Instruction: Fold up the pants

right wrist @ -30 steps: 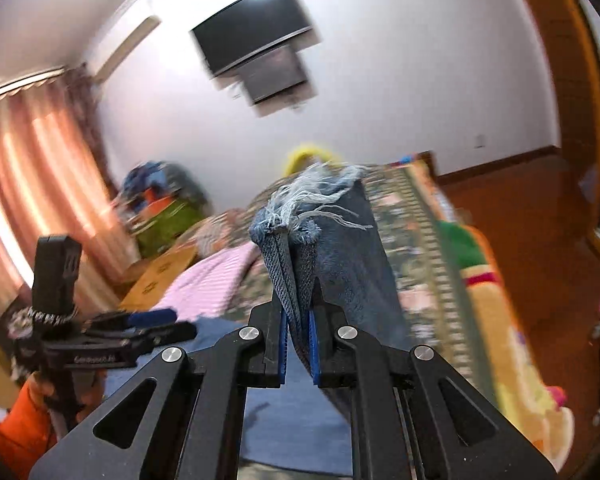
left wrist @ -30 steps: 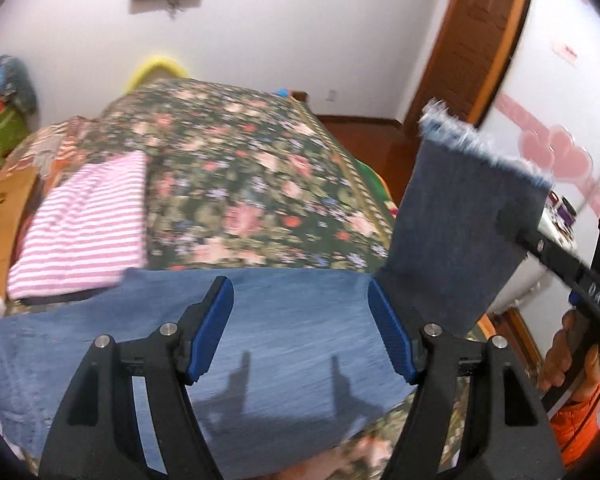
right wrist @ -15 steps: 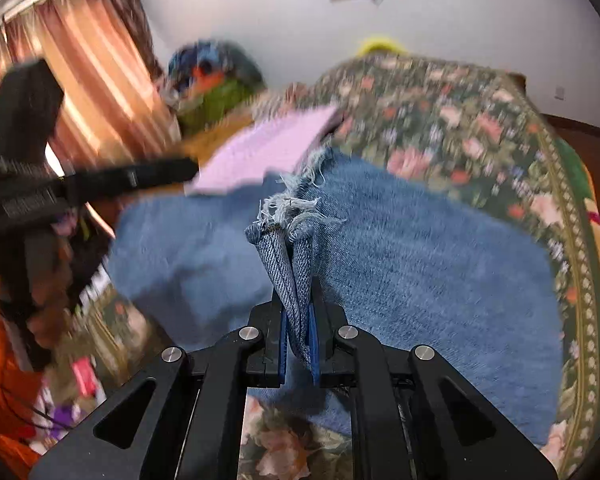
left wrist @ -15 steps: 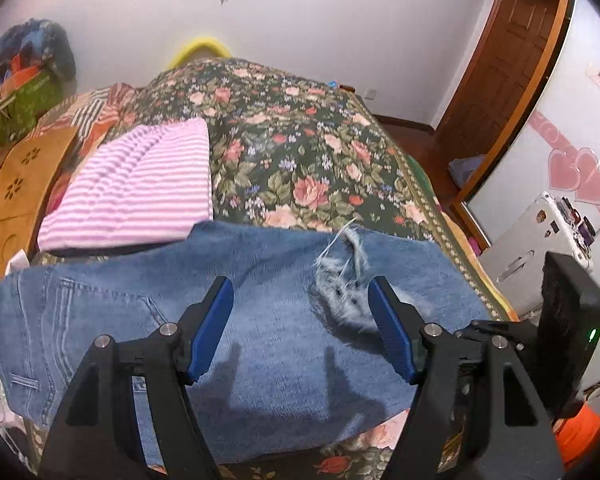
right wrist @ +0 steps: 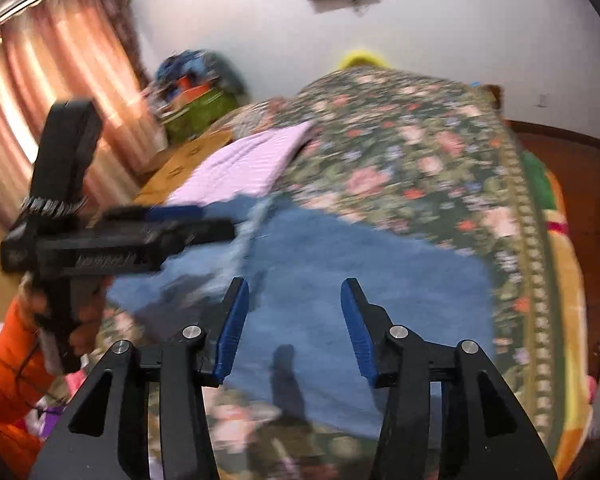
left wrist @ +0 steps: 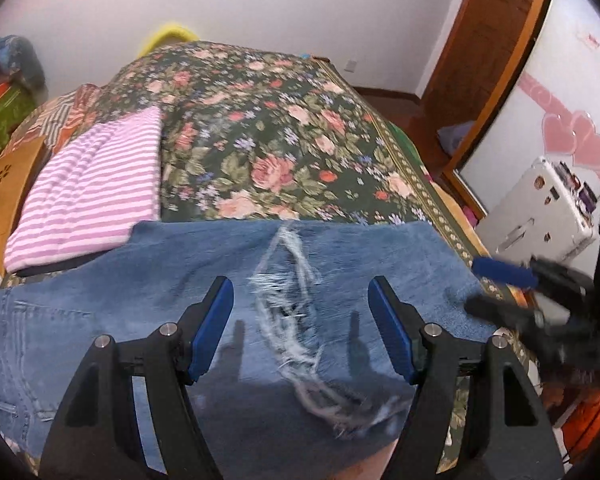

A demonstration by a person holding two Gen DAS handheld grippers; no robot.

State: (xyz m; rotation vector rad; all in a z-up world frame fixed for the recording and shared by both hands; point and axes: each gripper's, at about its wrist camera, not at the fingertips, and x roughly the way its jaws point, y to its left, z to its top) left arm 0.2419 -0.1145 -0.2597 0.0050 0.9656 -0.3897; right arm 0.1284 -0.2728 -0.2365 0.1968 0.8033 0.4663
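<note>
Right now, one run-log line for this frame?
left gripper: open, over jeans | right gripper: open, empty | frayed hem: lying on jeans | bedspread: underneath

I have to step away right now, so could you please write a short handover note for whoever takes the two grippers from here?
Left gripper: open, empty, above the jeans.
Right gripper: open, empty, over the jeans' right part.
The jeans lie on the floral bedspread, legs folded over so the frayed hem lies on top, mid-garment. A folded striped garment lies just beyond them.
Done: first fold.
Left: probably smooth it and fold once more.
</note>
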